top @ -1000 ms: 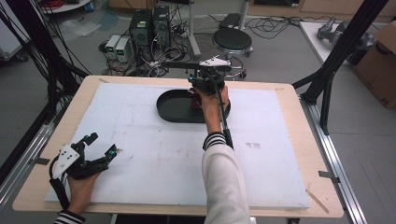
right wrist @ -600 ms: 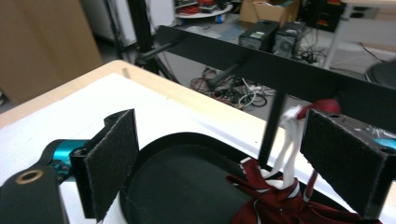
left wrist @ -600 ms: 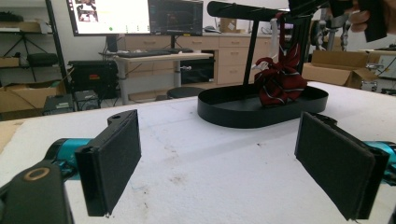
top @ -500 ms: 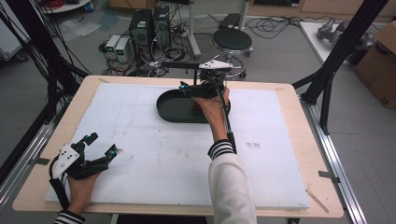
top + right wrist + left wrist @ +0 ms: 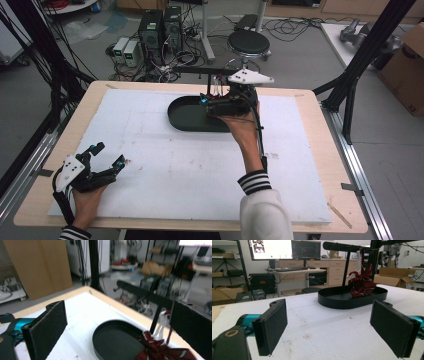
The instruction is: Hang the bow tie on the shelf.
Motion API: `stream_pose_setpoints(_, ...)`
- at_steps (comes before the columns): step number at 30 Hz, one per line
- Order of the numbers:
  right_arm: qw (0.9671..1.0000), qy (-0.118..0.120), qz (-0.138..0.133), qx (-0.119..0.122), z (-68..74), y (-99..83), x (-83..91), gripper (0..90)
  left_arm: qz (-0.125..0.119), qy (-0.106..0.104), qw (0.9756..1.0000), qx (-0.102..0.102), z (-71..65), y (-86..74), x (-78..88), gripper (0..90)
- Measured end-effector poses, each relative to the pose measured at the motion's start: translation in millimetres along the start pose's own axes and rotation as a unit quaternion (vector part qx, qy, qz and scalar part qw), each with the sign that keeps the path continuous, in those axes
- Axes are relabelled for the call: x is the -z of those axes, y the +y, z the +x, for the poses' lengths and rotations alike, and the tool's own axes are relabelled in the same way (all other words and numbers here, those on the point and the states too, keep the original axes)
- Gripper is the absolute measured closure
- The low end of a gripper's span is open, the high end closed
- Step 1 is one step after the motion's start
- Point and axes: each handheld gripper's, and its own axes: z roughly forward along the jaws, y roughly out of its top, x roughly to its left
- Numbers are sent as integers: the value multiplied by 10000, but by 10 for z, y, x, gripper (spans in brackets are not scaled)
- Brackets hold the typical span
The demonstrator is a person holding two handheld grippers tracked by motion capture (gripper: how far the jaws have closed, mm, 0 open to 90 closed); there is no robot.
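A dark red striped cloth (image 5: 361, 281) hangs bunched from a black bar (image 5: 347, 246) on a post, and its lower end rests in a black oval tray (image 5: 186, 117). My right gripper (image 5: 212, 102) hovers open over the tray's right end and points left. In the right gripper view the cloth (image 5: 162, 351) and its white cords (image 5: 162, 325) lie just past the right pad (image 5: 192, 327), with nothing between the jaws. My left gripper (image 5: 107, 154) stands open near the table's front left corner, far from the tray (image 5: 352, 298).
The tray stands at the back middle of a white board (image 5: 190, 170) on a wooden table (image 5: 320, 150). Black frame posts (image 5: 360, 65) rise at both sides of the table. A stool (image 5: 248, 42) and computers (image 5: 157, 30) sit on the floor behind.
The right hand has turned its gripper to point left over the tray and shifted slightly toward the person. The left gripper has not moved.
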Motion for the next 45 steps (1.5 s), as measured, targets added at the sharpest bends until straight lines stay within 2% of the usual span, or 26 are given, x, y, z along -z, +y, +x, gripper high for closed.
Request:
stream_pose_setpoints(7,9999,-69,-122,32,2,-229,458,5,-13,4,10000,-1,-2,-1,0,147)
stream_pose_setpoints(9,9996,-230,-140,132,-1,-359,618,5,-11,3,10000,-4,-3,0,0,147)
stream_pose_setpoints(10,9992,-327,-157,191,-6,-461,717,5,-2,5,10000,-9,-2,0,0,147)
stream_pose_setpoints(13,9987,-447,-216,72,-15,-740,909,5,-4,5,10000,-9,-2,0,0,147)
stream_pose_setpoints(17,9953,-795,-545,-27,11,-1234,1110,5,-74,32,10000,-39,-15,-2,8,147)
stream_pose_setpoints(22,9924,-947,-762,-211,1,-1670,1203,6,-84,68,9999,-49,-16,-2,21,147)
stream_pose_setpoints(29,9909,-1090,-748,-256,-39,-2027,1255,5,-101,86,9999,-53,-22,-2,35,147)
stream_pose_setpoints(33,9917,-1097,-584,-319,-55,-2108,1213,5,-86,99,9999,-17,-21,-1,30,147)
stream_pose_setpoints(36,9921,-1125,-478,-273,-51,-2135,1190,5,-92,103,9999,0,-20,-2,29,147)
stream_pose_setpoints(41,9907,-1172,-570,-382,-74,-2149,1213,5,-86,109,9999,-4,-19,-3,31,147)
stream_pose_setpoints(45,9910,-1180,-552,-322,-62,-2150,1209,5,-77,107,9999,1,-16,-2,29,147)
